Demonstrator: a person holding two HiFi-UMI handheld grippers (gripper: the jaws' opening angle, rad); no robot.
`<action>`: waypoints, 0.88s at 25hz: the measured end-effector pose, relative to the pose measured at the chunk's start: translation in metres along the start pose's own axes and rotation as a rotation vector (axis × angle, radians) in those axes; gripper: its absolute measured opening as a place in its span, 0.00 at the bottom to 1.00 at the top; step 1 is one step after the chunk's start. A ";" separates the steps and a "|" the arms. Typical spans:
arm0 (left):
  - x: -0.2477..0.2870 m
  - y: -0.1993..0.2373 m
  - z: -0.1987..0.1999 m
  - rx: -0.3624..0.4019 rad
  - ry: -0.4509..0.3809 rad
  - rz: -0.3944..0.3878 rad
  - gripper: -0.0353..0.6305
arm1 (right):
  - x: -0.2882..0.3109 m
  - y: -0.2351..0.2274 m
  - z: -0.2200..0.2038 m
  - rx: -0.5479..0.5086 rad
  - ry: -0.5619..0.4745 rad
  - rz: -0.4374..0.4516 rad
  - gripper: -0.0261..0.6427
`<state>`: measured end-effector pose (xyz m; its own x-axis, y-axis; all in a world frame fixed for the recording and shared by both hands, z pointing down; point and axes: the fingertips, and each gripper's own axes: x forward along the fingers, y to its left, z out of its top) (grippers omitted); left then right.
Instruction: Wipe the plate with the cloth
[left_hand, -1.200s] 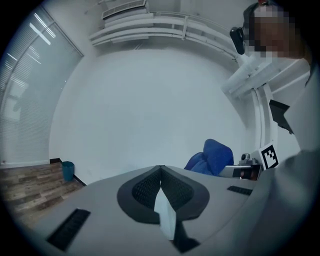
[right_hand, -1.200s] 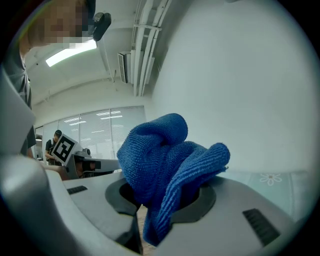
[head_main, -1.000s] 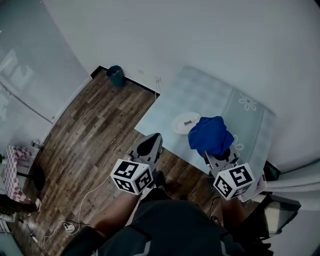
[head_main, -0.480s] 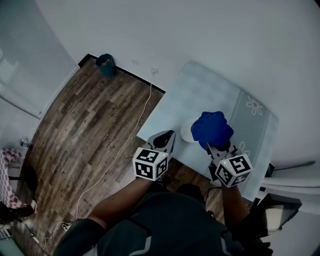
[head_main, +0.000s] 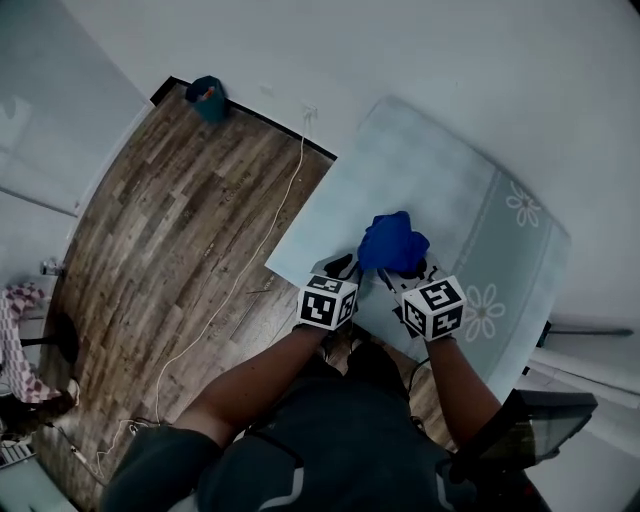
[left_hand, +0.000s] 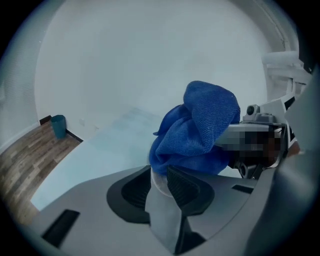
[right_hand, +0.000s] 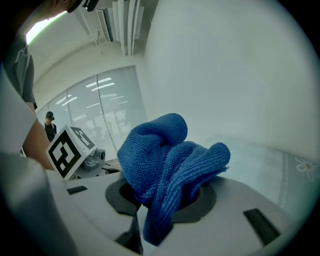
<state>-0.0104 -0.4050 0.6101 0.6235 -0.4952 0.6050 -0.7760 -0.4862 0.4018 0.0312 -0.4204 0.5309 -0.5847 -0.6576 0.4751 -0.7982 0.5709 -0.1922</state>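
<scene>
The plate (left_hand: 156, 183), only its pale rim showing, lies at the near edge of the tabletop (head_main: 450, 190) toward its left corner. The left claw (head_main: 341, 267) is pinched on that rim, in my judgement to steady it. The blue cloth (right_hand: 160, 150) is bunched over the plate, clamped in the right claw (right_hand: 162, 199), placed ready for rubbing. No brand or writing is legible: only square patterns on the marker cubes (head_main: 432, 307) and flower prints (head_main: 522, 203) on the tabletop.
</scene>
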 end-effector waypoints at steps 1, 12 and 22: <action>0.007 0.003 -0.003 -0.006 0.015 0.011 0.19 | 0.008 -0.004 -0.006 0.003 0.018 0.012 0.23; 0.038 0.012 -0.027 -0.054 0.098 0.082 0.16 | 0.064 -0.033 -0.062 0.007 0.218 0.093 0.23; 0.035 0.016 -0.028 -0.059 0.105 0.078 0.15 | 0.029 -0.094 -0.080 0.112 0.284 -0.031 0.23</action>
<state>-0.0037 -0.4097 0.6565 0.5501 -0.4505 0.7032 -0.8279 -0.4047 0.3883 0.1007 -0.4534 0.6312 -0.5090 -0.5009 0.7000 -0.8351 0.4846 -0.2604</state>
